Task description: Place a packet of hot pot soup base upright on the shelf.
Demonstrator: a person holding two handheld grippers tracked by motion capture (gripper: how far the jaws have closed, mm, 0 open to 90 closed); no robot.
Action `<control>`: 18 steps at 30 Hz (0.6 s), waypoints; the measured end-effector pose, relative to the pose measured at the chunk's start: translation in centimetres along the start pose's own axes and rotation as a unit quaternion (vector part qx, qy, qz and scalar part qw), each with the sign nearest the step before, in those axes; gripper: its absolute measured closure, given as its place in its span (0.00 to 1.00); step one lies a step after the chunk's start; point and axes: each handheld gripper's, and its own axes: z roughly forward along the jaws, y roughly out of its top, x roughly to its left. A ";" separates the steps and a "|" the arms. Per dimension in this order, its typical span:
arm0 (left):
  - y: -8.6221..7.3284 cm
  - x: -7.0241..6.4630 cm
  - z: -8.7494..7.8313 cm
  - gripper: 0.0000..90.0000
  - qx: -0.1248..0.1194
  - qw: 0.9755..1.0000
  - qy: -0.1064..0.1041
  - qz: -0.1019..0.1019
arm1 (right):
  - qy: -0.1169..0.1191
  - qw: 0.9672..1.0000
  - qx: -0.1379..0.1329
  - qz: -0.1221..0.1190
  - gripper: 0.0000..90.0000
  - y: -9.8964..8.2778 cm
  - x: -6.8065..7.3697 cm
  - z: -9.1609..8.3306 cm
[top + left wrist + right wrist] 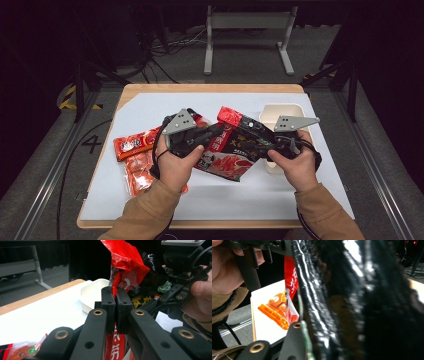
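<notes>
A glossy red and black snack bag [235, 145] hangs above the table between my two grippers. My left gripper [212, 135] is shut on its left part; in the left gripper view the two pads [108, 302] pinch the red foil [125, 260] flat between them. My right gripper [265, 137] holds the bag's right end. In the right gripper view the black foil [362, 302] lies tight against one finger [295, 340] and hides the other.
Orange and red snack packets [135, 155] lie on the white mat [240, 195] at the left. A white empty container [285, 111] stands at the back right, just behind the right gripper. A metal frame [247, 35] stands on the floor beyond the table.
</notes>
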 end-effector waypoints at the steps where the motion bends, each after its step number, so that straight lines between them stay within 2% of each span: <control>1: 0.0 0.0 0.0 0.97 0.000 1.000 0.001 0.001 | -0.002 1.000 0.001 -0.004 0.82 0.1 0.0 0.0; 6: -0.1 0.2 -0.1 0.96 0.001 1.000 0.000 0.000 | -0.002 1.000 0.004 -0.021 0.88 0.4 0.0 -0.2; 11: -0.1 0.3 -0.2 0.94 -0.001 1.000 0.001 0.000 | 0.008 1.000 0.004 -0.019 0.91 0.8 -0.2 -0.5; 18: -0.3 0.6 -0.4 0.89 0.000 1.000 -0.003 -0.010 | 0.006 1.000 0.004 -0.026 0.93 1.4 -0.4 -0.8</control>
